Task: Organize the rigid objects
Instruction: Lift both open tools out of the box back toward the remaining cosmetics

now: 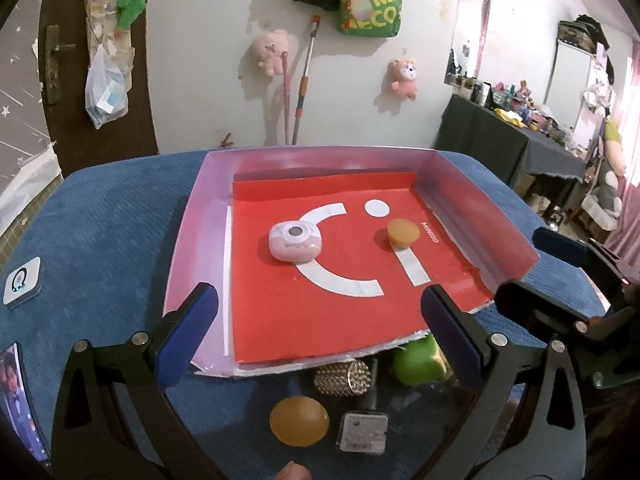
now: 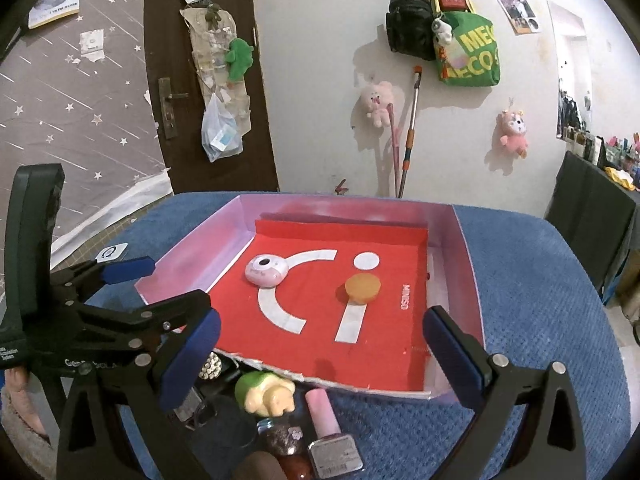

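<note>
Small rigid objects lying in two groups: some inside the tray (image 1: 188,240), some on the blue cloth (image 1: 112,208) in front of it. Left gripper (image 1: 318,330) spread wide and holding nothing, its blue pads hanging over the near edge of the tray. Right gripper (image 2: 320,354) equally released and empty, also poised above the near tray edge, with the left one just beside it on its left.

Inside the tray, on a red sheet with white shapes: pink rounded case (image 1: 295,242) with a round window on top, near the middle; amber disc (image 1: 402,233) to the right of it, standing apart. Both well ahead of the fingertips.

Below and between the left fingers, on the cloth: amber ball (image 1: 299,421), studded silver cylinder (image 1: 342,378) touching the tray edge, green toy (image 1: 418,362) beside it, square silver-grey cap (image 1: 363,432). In the right wrist view, between the right fingers: same green toy (image 2: 264,394) with a cream underside, pink-capped nail polish bottle (image 2: 330,434) lying next to it, dark glittery bottle (image 2: 282,438) on its left.

Tray pale pink with low walls, open at the near side. Small white square device (image 1: 22,282) on the cloth far left, well apart from the tray. Behind: white wall with plush toys, green bag (image 1: 370,4), dark door (image 2: 200,80), cluttered dark table (image 1: 512,140) at the right.
</note>
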A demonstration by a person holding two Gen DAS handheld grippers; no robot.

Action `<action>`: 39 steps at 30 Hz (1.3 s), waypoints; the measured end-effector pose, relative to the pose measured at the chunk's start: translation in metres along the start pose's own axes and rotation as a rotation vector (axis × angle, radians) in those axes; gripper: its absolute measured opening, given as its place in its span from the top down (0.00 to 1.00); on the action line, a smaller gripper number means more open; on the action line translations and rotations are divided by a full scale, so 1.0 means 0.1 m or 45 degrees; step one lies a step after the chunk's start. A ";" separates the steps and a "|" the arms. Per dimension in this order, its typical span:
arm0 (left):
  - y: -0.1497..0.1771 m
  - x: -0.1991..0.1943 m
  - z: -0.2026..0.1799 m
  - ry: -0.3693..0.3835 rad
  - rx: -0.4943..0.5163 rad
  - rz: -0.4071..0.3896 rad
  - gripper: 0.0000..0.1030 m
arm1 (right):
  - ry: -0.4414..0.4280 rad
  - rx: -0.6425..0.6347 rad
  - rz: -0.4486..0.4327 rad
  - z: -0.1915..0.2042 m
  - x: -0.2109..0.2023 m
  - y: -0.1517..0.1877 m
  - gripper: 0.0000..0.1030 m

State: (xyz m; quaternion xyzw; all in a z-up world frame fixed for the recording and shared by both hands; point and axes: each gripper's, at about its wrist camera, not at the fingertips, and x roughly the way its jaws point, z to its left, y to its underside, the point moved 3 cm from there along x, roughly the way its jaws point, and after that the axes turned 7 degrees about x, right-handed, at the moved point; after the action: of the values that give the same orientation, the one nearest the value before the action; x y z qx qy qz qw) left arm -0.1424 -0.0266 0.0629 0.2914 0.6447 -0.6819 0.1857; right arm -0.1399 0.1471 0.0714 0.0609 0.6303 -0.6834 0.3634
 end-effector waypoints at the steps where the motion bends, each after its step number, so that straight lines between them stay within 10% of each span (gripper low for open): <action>1: 0.01 -0.01 0.00 0.005 -0.002 0.000 0.00 | 0.000 0.000 0.000 0.00 -0.01 0.01 0.00; 39: 0.64 -0.19 -0.17 0.094 0.010 0.105 0.00 | 0.012 0.037 0.151 0.05 -0.17 0.71 0.00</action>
State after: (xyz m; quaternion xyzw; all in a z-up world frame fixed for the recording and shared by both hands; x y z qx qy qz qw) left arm -0.0855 -0.0181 0.0258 0.3434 0.6358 -0.6651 0.1885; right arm -0.0845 0.1544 0.0235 0.1066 0.6172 -0.6695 0.3995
